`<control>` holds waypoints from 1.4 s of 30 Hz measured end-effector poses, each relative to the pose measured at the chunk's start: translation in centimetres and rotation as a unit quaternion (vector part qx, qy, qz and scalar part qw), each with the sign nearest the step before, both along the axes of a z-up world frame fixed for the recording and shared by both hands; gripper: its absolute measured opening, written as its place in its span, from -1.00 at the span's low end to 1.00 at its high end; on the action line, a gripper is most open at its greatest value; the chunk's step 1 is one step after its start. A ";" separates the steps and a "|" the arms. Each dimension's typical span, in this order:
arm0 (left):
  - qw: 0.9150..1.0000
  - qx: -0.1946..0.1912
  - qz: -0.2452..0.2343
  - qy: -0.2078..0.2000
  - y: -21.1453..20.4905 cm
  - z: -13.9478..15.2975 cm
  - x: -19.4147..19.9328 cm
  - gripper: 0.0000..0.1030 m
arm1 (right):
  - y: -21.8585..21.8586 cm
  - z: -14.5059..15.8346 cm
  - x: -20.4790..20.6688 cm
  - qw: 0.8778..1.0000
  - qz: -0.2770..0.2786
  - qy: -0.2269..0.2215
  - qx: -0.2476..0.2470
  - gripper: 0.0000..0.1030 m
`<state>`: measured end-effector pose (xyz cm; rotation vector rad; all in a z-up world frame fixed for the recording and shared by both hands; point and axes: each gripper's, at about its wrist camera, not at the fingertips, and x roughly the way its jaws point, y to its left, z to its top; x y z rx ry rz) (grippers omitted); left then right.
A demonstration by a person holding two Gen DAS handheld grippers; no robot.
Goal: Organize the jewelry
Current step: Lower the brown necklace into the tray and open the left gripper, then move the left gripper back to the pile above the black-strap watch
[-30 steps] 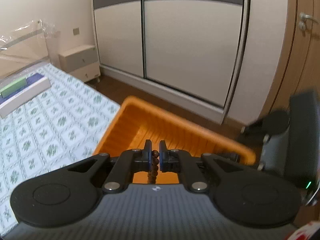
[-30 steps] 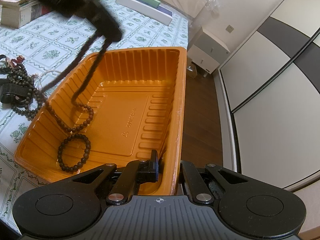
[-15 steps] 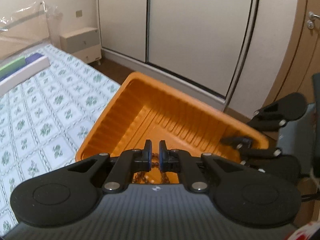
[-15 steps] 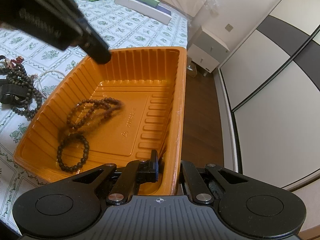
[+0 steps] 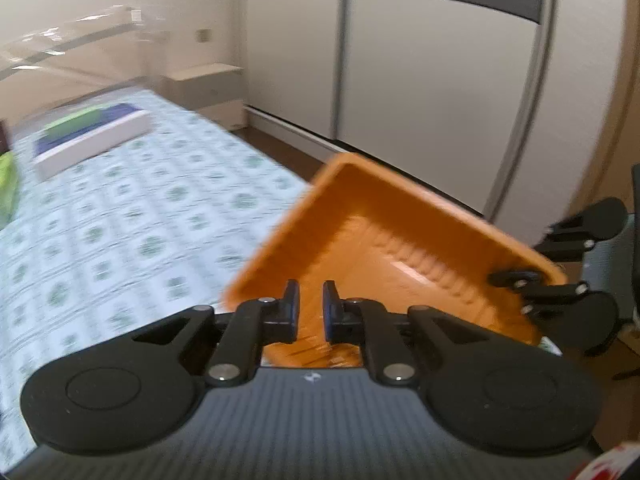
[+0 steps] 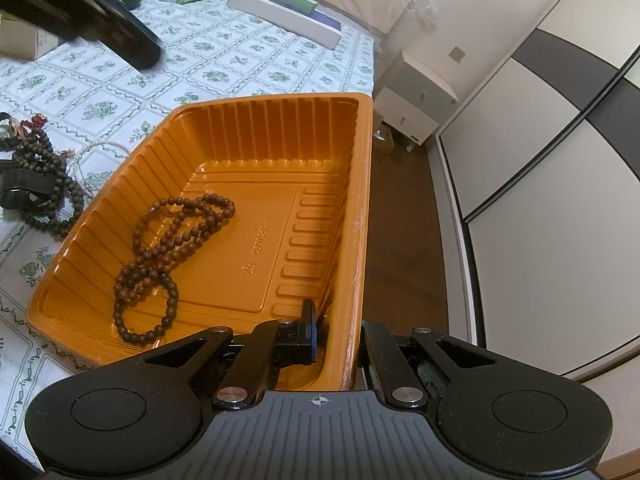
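beads [image 6: 172,256]: dark brown round-bead strand lying looped and tangled in orange ribbed tray [image 6: 276,148], left-centre of floor | right gripper [image 6: 334,330]: pinching tray's near right wall, one finger inside, one outside | left gripper [image 5: 311,312]: slightly parted, holding nothing, hovering over tray | more beads [image 6: 44,184]: piled on counter [image 6: 224,52] left of tray

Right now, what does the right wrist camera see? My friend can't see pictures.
The right gripper pinches the wall of an orange tray holding brown bead strands. More jewelry lies beside it on a flowered tablecloth.
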<state>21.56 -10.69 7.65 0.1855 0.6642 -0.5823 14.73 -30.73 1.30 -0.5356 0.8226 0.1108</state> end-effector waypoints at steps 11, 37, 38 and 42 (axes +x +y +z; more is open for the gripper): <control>0.980 0.030 0.198 0.000 15.3 -2.8 -4.5 -0.25 | 0.0 0.0 -0.1 1.000 -0.001 -0.001 0.001 -0.92; 0.977 0.059 0.204 0.026 15.0 -11.8 -5.7 0.13 | -0.1 0.1 -0.1 1.000 -0.003 0.000 0.000 -0.92; 0.977 0.061 0.204 0.032 15.0 -12.0 -5.2 0.14 | -0.1 0.1 -0.1 1.000 -0.002 -0.001 0.000 -0.92; 0.979 0.083 0.184 0.025 14.6 -12.3 -4.2 0.29 | -0.1 0.1 -0.2 1.000 -0.003 0.000 0.001 -0.92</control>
